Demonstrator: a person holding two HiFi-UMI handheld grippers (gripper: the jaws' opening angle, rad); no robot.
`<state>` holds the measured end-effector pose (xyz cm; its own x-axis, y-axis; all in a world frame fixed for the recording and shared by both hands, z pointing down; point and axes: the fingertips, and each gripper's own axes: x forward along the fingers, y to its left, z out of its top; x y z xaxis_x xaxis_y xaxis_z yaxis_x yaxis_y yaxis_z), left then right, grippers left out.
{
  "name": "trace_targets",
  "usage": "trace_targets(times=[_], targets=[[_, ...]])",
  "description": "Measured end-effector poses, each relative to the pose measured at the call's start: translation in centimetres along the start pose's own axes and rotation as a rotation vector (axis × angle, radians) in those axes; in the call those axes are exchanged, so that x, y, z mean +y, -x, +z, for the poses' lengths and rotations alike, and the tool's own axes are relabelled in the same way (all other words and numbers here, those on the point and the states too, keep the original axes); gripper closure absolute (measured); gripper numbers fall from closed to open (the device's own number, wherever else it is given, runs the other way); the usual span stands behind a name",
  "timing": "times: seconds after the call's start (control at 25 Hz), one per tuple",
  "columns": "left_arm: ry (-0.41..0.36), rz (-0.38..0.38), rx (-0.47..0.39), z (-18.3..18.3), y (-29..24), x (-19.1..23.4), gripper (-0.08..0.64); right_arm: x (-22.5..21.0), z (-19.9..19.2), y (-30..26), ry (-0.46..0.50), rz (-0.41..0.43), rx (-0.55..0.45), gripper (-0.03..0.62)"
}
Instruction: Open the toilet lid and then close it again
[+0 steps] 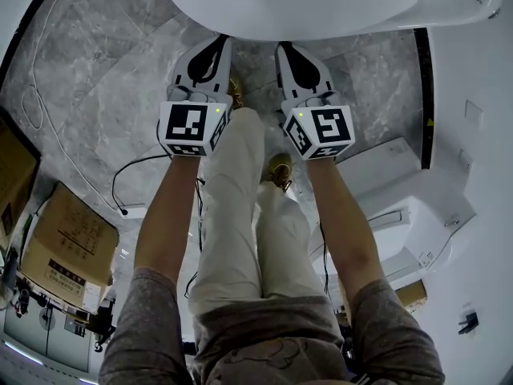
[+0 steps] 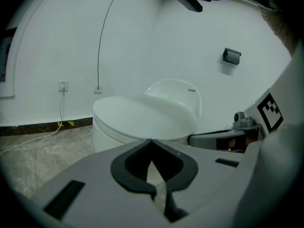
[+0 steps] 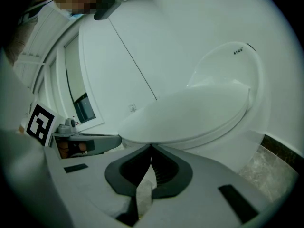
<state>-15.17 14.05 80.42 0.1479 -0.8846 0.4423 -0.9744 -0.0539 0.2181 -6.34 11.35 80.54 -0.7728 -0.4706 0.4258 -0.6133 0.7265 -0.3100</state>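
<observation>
White toilet lid point(image 1: 321, 2) down; left claw point(image 2: 152, 142), right claw point(image 3: 151, 148) closed.

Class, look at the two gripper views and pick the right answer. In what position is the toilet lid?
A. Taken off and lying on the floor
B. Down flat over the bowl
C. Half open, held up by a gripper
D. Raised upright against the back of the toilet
B: in both gripper views the toilet lid lies down flat over the bowl, and nothing props it up.
</observation>
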Motion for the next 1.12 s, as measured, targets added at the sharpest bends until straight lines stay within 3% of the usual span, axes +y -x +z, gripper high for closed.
trace_targets(times=[0.24, 0.56, 0.88, 1.12], targets=[[0.019, -0.008, -0.015, 1.6, 0.7, -0.4, 0.551, 0.3, 1.3, 0.5, 0.010, -0.008, -0.003, 0.566], [-0.030, -0.033, -0.014, 6.4, 2.8, -1.9, 0.551, 1.3, 5.1, 2.4, -0.006, -0.012, -0.017, 0.566], [-0.113, -0.095, -0.072, 15.4, 4.7, -5.5, 0.551, 1.5, 12.1, 5.7, -0.078, -0.086, -0.091, 0.566], [-0.153, -0.177, -0.105, 23.3, 4.0, -10.5, 0.551, -0.7, 18.5, 9.1, -0.108, -0.165, -0.143, 0.566]])
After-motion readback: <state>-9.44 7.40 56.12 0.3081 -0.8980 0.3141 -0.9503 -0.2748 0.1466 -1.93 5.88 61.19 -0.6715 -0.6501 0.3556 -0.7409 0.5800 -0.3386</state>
